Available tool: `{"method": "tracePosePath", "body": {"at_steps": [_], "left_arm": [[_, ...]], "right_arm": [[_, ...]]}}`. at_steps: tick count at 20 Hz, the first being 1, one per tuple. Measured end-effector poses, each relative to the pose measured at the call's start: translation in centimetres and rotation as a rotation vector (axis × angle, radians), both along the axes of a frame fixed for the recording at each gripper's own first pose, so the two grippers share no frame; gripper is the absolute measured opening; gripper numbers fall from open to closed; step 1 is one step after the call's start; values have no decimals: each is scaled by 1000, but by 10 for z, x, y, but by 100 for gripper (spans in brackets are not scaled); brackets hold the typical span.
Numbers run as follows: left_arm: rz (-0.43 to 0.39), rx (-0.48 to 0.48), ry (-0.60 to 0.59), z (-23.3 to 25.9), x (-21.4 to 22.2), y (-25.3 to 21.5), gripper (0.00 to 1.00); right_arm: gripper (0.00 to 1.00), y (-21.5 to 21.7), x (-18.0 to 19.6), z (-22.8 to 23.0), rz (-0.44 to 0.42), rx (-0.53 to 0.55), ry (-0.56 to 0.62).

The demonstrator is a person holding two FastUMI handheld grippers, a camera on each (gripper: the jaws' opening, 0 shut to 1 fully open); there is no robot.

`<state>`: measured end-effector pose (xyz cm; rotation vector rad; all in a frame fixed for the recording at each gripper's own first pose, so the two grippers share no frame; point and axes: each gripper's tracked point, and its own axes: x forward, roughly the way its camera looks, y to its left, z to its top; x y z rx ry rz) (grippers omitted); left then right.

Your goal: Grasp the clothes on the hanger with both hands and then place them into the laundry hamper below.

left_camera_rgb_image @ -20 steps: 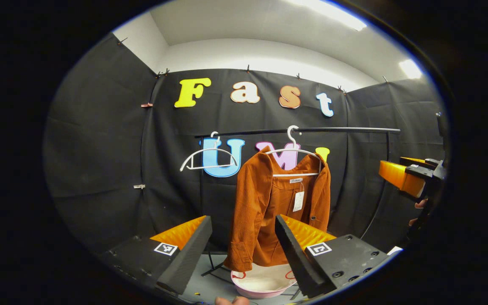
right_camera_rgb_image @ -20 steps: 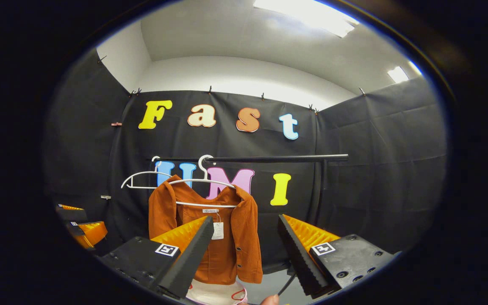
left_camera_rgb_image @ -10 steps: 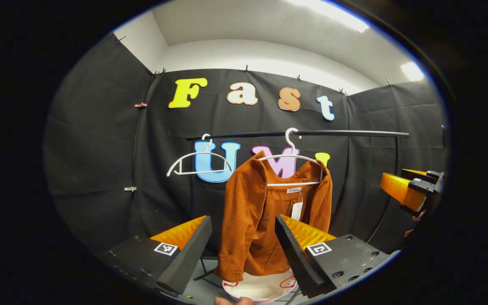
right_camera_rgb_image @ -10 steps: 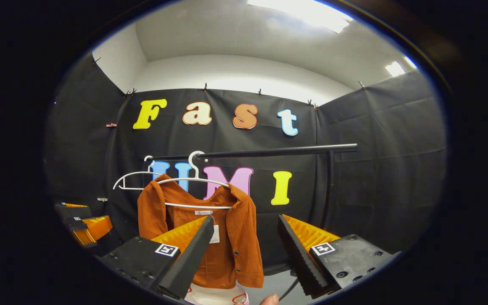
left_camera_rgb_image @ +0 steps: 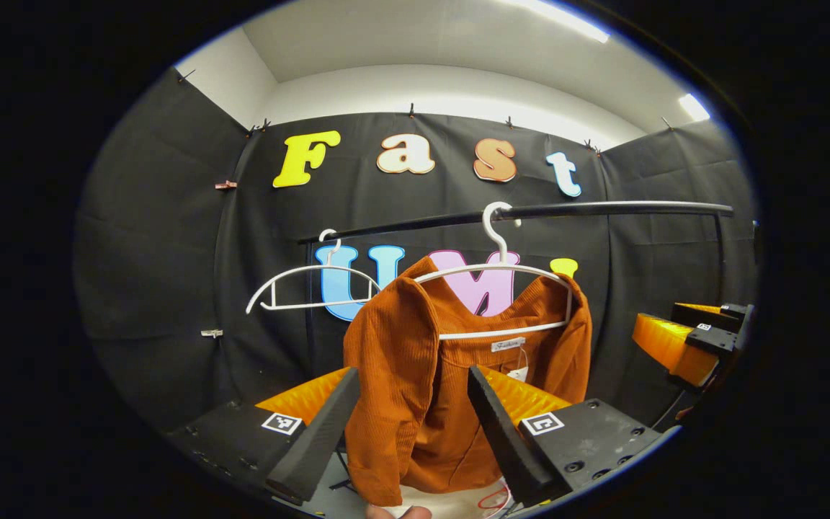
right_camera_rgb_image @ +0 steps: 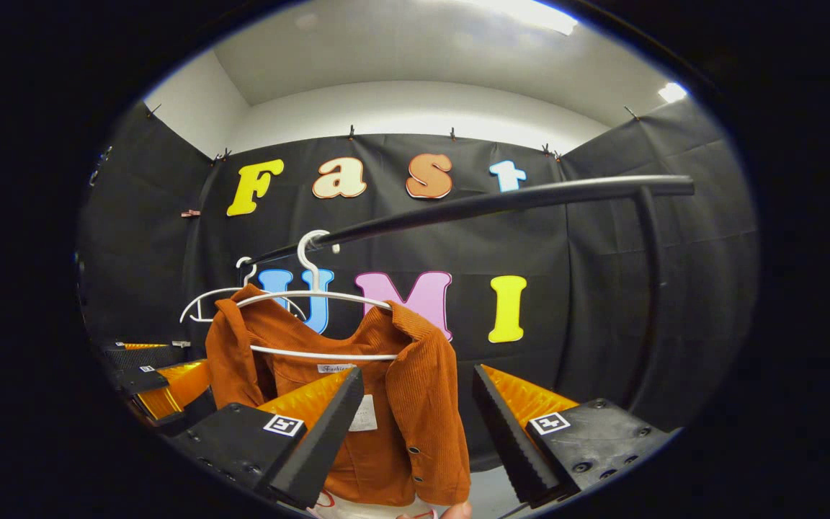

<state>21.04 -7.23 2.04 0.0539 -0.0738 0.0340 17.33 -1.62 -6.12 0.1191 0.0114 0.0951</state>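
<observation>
A rust-orange corduroy jacket (left_camera_rgb_image: 400, 375) hangs on a white hanger (left_camera_rgb_image: 496, 268) from a black rail (left_camera_rgb_image: 602, 209). My left gripper (left_camera_rgb_image: 413, 372) is open, and the jacket's sleeve side sits a short way beyond the gap between its fingers. A pale laundry hamper (left_camera_rgb_image: 458, 499) peeks out under the hem. In the right gripper view the jacket (right_camera_rgb_image: 415, 404) hangs just ahead and left of centre. My right gripper (right_camera_rgb_image: 418, 371) is open in front of its buttoned front edge. The other gripper (right_camera_rgb_image: 163, 375) is at the far left of this view, and the right gripper (left_camera_rgb_image: 674, 342) appears at the left gripper view's right edge.
A second, bare white hanger (left_camera_rgb_image: 307, 277) hangs on the rail left of the jacket. The rail's upright post (right_camera_rgb_image: 645, 303) stands at the right. Black cloth walls close the booth on three sides.
Both grippers have moved forward toward the jacket, which now looks larger and nearer between their fingers. The rail sits higher in both views. Both stay open.
</observation>
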Motion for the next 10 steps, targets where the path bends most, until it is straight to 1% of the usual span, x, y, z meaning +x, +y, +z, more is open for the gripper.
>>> {"method": "tracePosePath", "body": {"at_steps": [1,2,3,4,5,6,7,10], "left_arm": [[7,3,9,-3,11,-2,95],[13,4,22,-7,22,-3,92],[16,2,27,-10,32,-4,95],[18,0,30,-11,42,-6,95],[30,-2,36,-15,51,-3,92],[49,-2,32,-15,59,0,95],[64,-1,24,-16,66,2,95],[109,29,19,-16,88,9,95]], "right_arm": [[98,1,9,-5,6,0,6],[98,2,19,-10,11,-4,13],[98,4,27,-13,13,-5,12],[98,4,35,-16,11,-5,12],[98,6,42,-20,12,-2,17],[98,9,47,-25,17,1,21],[99,12,53,-29,23,5,25],[98,19,72,-43,28,9,40]]}}
